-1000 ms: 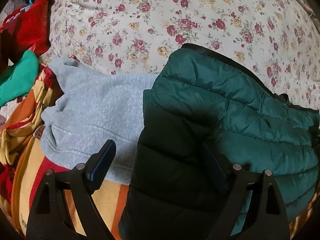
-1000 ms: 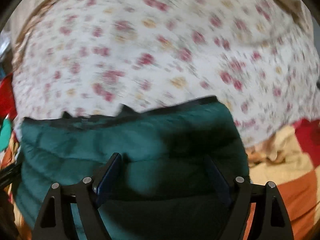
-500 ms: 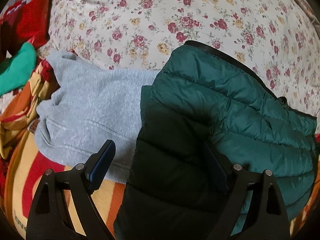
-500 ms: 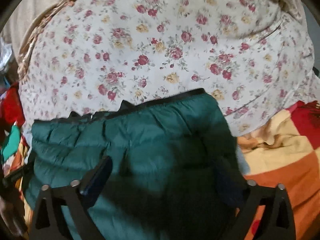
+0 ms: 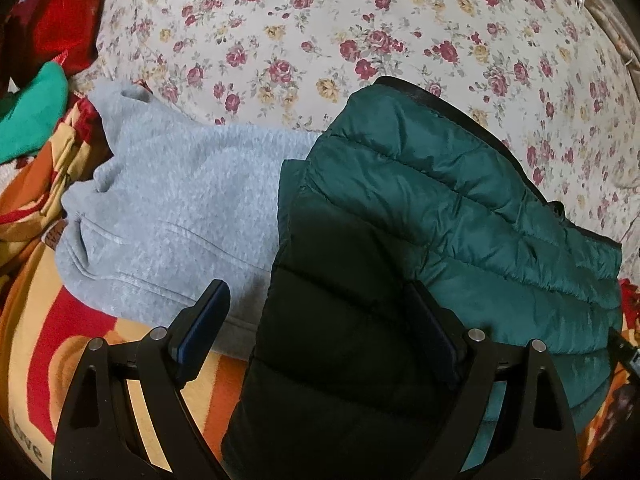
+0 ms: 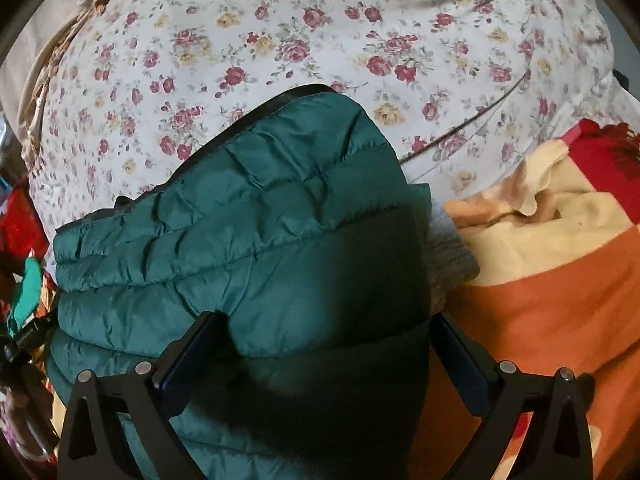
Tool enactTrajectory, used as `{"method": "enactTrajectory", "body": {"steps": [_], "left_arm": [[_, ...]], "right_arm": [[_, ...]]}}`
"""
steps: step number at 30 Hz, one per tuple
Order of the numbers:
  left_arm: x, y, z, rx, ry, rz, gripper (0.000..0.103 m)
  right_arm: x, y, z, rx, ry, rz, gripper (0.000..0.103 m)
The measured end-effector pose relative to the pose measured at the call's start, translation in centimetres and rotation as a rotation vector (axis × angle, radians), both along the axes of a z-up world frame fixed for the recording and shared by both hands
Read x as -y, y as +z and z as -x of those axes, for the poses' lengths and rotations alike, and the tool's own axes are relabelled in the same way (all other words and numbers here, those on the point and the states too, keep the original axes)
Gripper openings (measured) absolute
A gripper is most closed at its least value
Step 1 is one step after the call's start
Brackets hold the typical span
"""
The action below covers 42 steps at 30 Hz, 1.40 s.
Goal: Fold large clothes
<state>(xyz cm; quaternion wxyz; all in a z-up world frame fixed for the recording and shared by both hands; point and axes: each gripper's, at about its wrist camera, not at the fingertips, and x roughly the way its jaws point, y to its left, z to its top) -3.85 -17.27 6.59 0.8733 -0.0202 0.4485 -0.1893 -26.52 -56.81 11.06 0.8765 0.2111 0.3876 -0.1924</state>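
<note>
A dark green quilted puffer jacket (image 5: pixel 460 216) lies folded on the bed, partly over a folded light grey sweatshirt (image 5: pixel 180 208). My left gripper (image 5: pixel 320 320) is open and hovers just above the jacket's near left end, its fingers wide apart. In the right wrist view the same jacket (image 6: pixel 240 240) fills the lower middle, and my right gripper (image 6: pixel 324 344) is open over its near right end. Neither gripper holds any cloth. A corner of the grey sweatshirt (image 6: pixel 448 260) shows past the jacket's right edge.
A floral sheet (image 5: pixel 320 32) covers the bed behind the clothes. An orange, red and cream blanket (image 6: pixel 540 280) lies beneath and to the right. Red cloth (image 5: pixel 52 20) and bright green cloth (image 5: pixel 32 116) lie at the far left.
The right wrist view swung so the jacket now sits more to the left and nearer. The left wrist view shifted slightly left. Both grippers stayed open.
</note>
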Motion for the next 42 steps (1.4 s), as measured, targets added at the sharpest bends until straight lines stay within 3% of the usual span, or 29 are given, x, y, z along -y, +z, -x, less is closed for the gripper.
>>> {"method": "enactTrajectory", "body": {"steps": [4, 7, 15, 25, 42], "left_arm": [[0.0, -0.1, -0.2, -0.007, -0.002, 0.007, 0.092], [-0.1, -0.2, -0.5, -0.016, 0.012, 0.005, 0.100], [-0.6, -0.8, -1.2, -0.042, 0.000, 0.054, 0.101], [-0.6, -1.4, -2.0, -0.087, -0.003, 0.104, 0.102], [-0.2, -1.4, -2.0, -0.064, -0.008, 0.094, 0.102]], "right_arm": [[0.5, -0.7, -0.7, 0.004, 0.026, -0.042, 0.103], [1.2, -1.6, -1.2, 0.016, 0.038, -0.115, 0.103], [2.5, -3.2, -1.9, 0.046, 0.090, -0.240, 0.103], [2.4, -3.7, -2.8, 0.049, 0.127, -0.233, 0.103], [2.2, -3.9, -2.7, 0.064, 0.131, -0.217, 0.103]]}}
